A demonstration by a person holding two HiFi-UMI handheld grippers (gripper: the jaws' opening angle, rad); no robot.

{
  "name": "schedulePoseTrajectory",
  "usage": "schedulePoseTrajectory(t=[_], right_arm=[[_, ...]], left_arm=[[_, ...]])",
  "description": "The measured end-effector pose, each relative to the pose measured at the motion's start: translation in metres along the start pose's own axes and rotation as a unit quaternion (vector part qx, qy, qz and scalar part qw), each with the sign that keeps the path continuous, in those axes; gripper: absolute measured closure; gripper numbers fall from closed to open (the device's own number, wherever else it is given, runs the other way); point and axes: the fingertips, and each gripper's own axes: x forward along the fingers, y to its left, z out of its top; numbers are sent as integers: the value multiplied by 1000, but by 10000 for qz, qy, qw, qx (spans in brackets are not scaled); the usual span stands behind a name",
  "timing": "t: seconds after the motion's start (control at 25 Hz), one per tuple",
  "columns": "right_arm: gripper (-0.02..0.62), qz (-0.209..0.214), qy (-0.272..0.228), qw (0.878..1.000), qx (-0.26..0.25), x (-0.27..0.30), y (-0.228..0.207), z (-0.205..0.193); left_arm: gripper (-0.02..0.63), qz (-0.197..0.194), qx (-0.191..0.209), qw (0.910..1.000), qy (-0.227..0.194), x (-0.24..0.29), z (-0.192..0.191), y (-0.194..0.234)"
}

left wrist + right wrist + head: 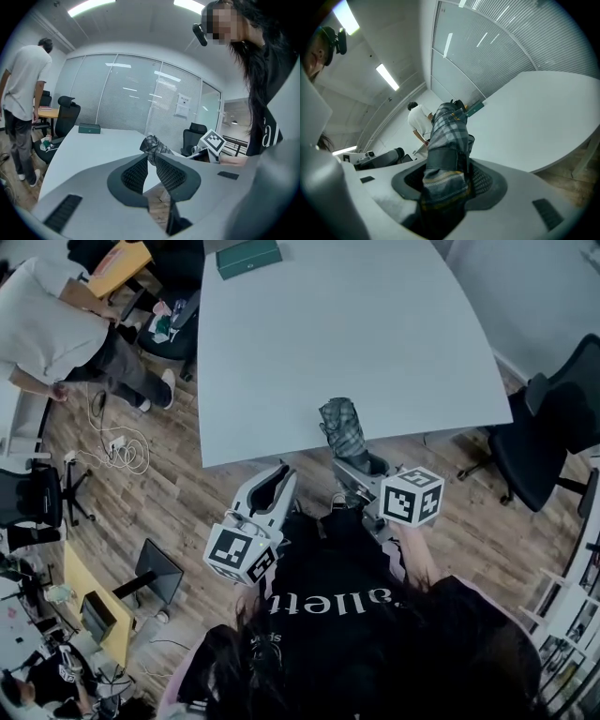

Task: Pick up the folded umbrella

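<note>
Gripping the folded umbrella (pixel 447 136) around its strapped part with the right hand-held gripper (pixel 448 177), jaws spread fairly wide and pressed against the plaid bundle on both sides. Pointing its free end out over the near edge of the table (pixel 375 352), apparently clear of the surface, so probably picked up already. Grabbed at the strap, likely to stop the loose folds from slipping. Holding the left hand-held gripper (pixel 149 158) just off that same near edge, tips together on nothing, seemingly spare.
</note>
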Motion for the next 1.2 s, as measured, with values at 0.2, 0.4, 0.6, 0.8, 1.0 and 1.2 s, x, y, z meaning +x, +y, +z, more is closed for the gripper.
schedulePoseTrajectory(t=[0.2,0.4,0.6,0.8,1.0,1.2], right_arm=[[373,-129,-122,9998,123,-7,-1,-6],[373,-310,-390,9984,254,-16,3,-12],[373,-398,-562,9962,539,-23,19,-34],[373,-560,-672,9940,662,-25,41,-59],[373,-673,-808,9915,772,-25,63,-79],[373,-798,-907,9893,813,-24,79,-95]], left_arm=[[534,-197,63,9997,91,-3,-2,-8],[534,-380,138,9991,142,-14,-8,-11],[534,-571,182,9981,160,-38,-17,-13],[534,-782,246,9965,146,-67,-24,-12],[534,-954,270,9950,125,-94,-32,-8],[534,-1090,300,9936,72,-115,-39,-3]])
